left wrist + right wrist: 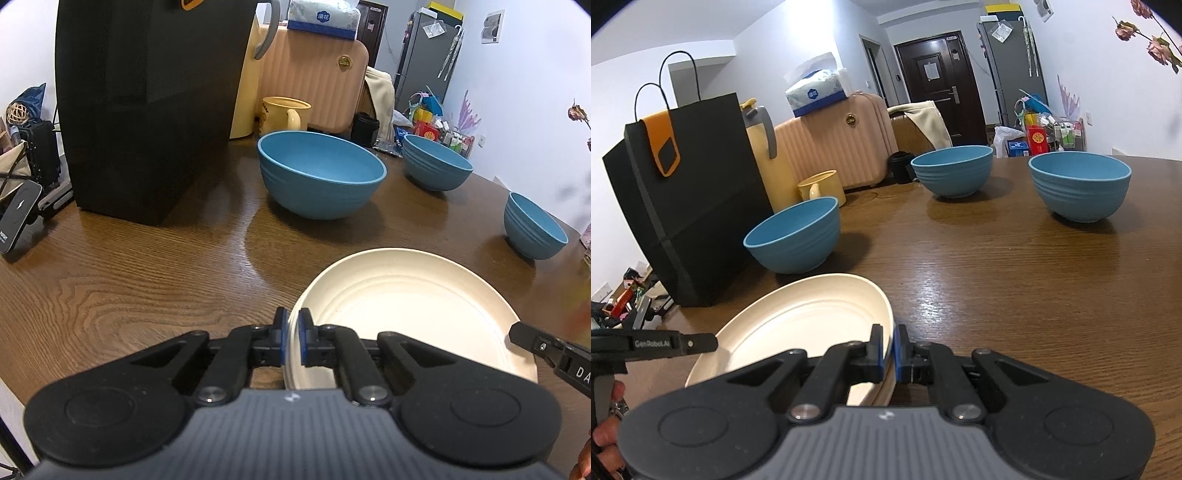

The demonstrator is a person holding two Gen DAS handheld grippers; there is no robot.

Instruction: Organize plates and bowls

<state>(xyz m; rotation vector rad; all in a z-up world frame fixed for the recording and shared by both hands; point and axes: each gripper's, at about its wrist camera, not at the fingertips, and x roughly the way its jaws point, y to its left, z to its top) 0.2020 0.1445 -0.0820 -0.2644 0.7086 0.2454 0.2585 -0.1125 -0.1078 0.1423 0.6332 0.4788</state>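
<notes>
On the near part of the surface: a cream plate lies between the two grippers, its rim caught on both sides.
Left gripper: fingers closed on the plate's near-left rim, one pad on either face of the rim.
Right gripper: fingers closed on the plate's rim on the opposite side; whether the plate is lifted off the surface or resting on it cannot be told.
Hand: part of a person's hand shows at the lower left of the right wrist view, behind the left gripper's handle.
Surface: brown wood grain, glossy.
Nearest bowl: blue, upright, just beyond the plate and beside the black bag.
Right-side bowl: blue, upright, smaller in view, toward the right edge of the surface.
Far bowl: blue, upright, near the far edge, well apart from the other two.
Black bag: a tall paper bag standing near the left edge.
Mug: yellow, near the far edge behind the nearest bowl.
Beyond the far edge: a pink ribbed suitcase with a pack of tissues on top.
</notes>
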